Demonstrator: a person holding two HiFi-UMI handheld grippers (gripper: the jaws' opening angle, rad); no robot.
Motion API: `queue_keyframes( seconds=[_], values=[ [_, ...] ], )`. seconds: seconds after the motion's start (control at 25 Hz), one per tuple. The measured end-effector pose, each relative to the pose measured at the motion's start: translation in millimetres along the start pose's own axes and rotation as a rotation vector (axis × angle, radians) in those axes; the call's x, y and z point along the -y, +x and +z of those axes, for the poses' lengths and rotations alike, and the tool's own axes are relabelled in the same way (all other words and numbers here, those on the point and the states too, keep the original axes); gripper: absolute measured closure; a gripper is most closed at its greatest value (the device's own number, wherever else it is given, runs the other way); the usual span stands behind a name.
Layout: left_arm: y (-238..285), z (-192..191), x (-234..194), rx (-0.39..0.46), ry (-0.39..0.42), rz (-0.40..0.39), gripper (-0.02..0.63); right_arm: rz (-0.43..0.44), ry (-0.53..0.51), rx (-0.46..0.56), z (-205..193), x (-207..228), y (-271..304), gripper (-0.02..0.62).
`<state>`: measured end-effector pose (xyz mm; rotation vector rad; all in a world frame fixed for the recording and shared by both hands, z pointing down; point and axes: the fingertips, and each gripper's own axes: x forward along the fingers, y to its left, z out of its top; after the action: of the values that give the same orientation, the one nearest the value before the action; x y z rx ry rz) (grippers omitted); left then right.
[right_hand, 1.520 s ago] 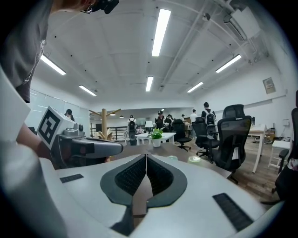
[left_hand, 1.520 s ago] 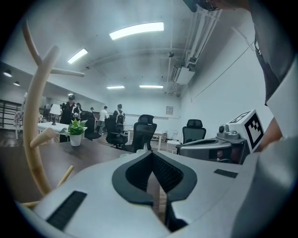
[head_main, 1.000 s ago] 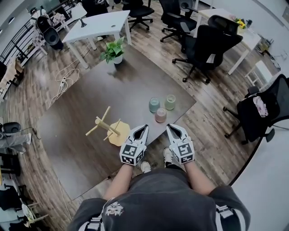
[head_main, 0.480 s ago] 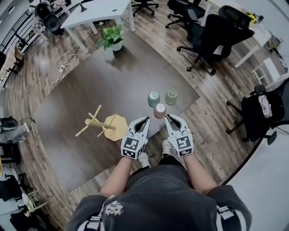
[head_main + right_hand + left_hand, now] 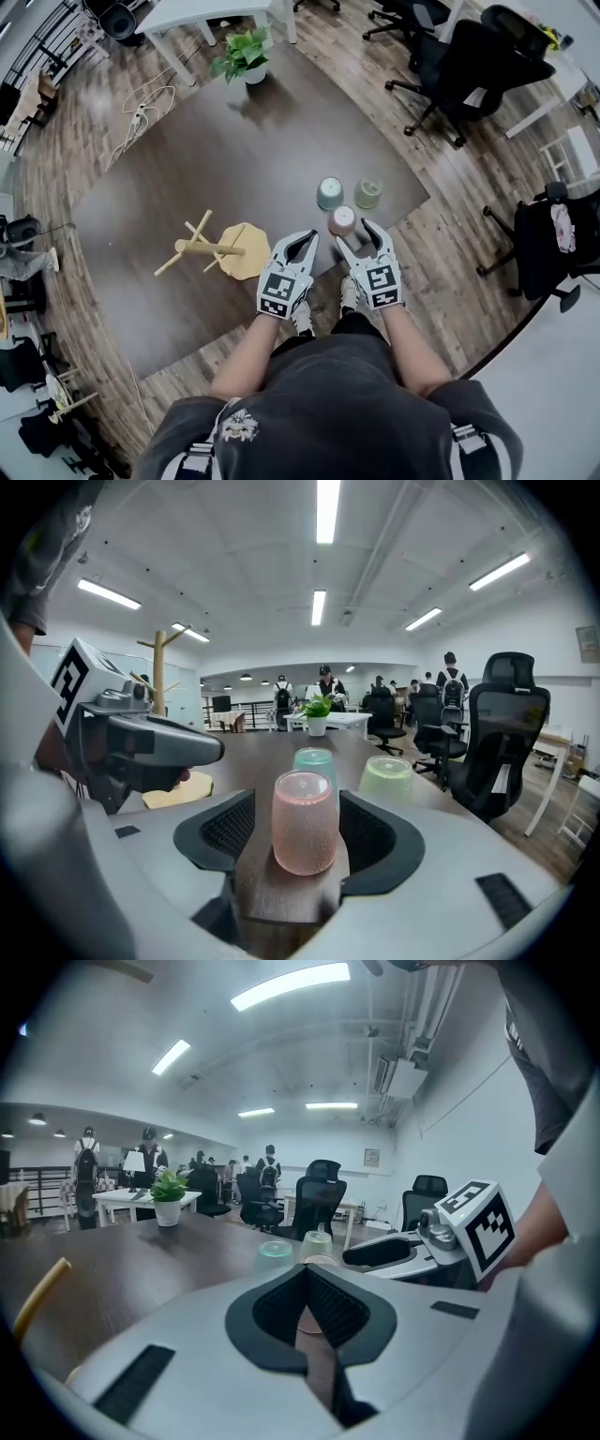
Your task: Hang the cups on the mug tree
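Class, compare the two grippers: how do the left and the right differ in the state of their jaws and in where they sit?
The left gripper has jaws together, nothing between them; the right gripper has jaws apart, having just been opening, with the pink cup between them, unpressed. The left gripper sits nearer the mug tree; the right gripper sits farther from it. Both carry a marker cube.

Teal cup [image 5: 314, 760], green cup [image 5: 386, 780] crowd behind pink cup [image 5: 305, 822].
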<state>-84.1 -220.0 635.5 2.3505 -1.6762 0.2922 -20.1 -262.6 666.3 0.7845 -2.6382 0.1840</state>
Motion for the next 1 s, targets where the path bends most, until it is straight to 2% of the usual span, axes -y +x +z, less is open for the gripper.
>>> queue_keyframes(
  seconds=[0.52,1.0],
  values=[
    [8.1,-24.3,-20.2,-0.058,-0.060,0.070,0.600,0.071,-0.027,-0.100,-27.9,3.2,43.7,0.278],
    [13.4,-30.6,-26.1,-0.055,-0.088,0.104,0.600,0.116,-0.061,-0.109,-30.4,4.0,50.1,0.275]
  ],
)
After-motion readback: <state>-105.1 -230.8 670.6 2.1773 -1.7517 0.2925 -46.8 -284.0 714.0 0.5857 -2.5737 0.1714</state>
